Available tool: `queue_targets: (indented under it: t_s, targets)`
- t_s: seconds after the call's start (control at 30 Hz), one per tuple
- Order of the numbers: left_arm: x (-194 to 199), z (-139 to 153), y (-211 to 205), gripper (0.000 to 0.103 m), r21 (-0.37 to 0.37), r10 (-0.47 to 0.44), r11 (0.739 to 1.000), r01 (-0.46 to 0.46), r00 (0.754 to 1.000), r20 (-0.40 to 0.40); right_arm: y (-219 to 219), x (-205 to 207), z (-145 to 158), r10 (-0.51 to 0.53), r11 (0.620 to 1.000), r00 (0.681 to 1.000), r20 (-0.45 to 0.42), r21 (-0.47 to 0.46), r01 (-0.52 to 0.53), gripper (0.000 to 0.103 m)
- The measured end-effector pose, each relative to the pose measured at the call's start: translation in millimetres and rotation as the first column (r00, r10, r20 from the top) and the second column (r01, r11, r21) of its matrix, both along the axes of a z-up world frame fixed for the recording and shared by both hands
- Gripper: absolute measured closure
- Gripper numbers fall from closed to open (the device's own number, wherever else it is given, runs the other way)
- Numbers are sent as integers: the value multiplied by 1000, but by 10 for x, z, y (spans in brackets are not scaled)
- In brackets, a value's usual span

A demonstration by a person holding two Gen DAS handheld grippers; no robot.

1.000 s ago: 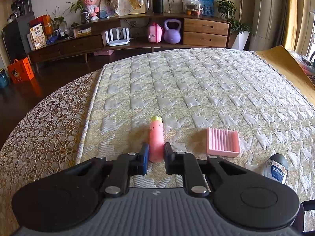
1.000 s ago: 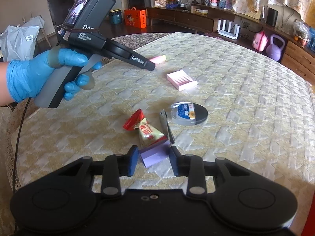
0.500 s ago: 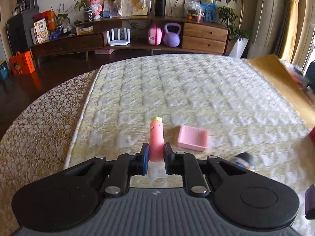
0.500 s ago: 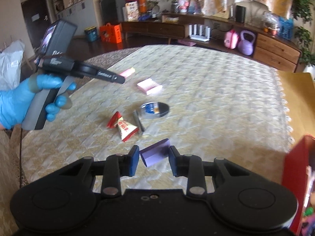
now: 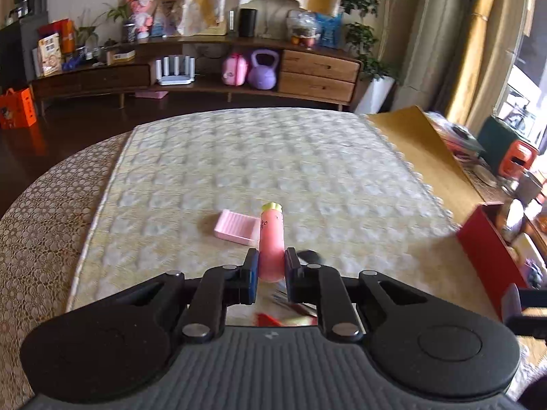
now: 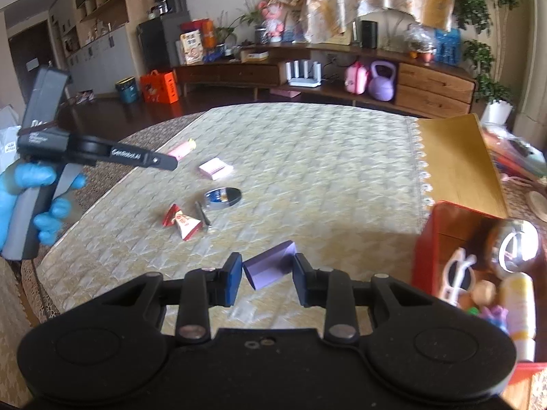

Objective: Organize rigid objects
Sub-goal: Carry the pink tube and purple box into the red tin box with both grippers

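Pink and capped in yellow, the small tube sits pinched near its base between the fingers of the left gripper, clear of the quilted bench; its lower end is hidden behind the finger pads. Below those fingers the left wrist view catches only smeared red and silver streaks, probably the candy wrapper and the thin metal tool, too blurred to be sure. A dark round shape at 3 o'clock from the tube is half covered by the right-hand finger; it may be the round tin. The red box is cut off by the frame edge in both views, and its jumbled contents are hard to sort.

The right gripper pinches a tilted purple block, held above the bench, just beside the box at 3 o'clock. The gloved hand carrying the left gripper shows at 9 o'clock.

A second ago both grippers were low over the bench, the tube at the cloth, the pink ridged tray at 3 o'clock from it. Now the tray lies at 9 o'clock, and the red box has come into sight.
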State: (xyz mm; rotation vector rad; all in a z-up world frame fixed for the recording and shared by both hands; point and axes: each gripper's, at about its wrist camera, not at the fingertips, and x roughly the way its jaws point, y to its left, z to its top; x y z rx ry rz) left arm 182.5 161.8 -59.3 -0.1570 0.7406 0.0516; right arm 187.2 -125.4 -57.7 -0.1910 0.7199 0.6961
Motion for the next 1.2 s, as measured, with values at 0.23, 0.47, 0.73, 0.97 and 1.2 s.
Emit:
queue_targets:
  t_s: [0.23, 0.47, 0.73, 0.97, 1.2]
  targets:
    - [-141, 233, -473, 88, -3, -71, 997, 71, 997, 33, -315, -100, 88, -60, 998, 998, 21, 18, 60, 72]
    - [-142, 397, -1009, 88, -7, -164, 986, 165, 985, 58, -676, -167, 130, -130, 991, 991, 34, 32, 128, 72]
    - [-58, 430, -1637, 88, 1, -266, 964, 266, 963, 51, -1111, -198, 81, -211, 977, 977, 36, 48, 209, 72]
    - [56, 391, -2102, 88, 8, -335, 942, 334, 942, 34, -1477, -165, 30, -278, 960, 960, 32, 53, 276, 72]
    - [243, 247, -2529, 88, 17, -392, 920, 392, 920, -11, -1765, -90, -77, -328, 944, 944, 19, 45, 327, 72]
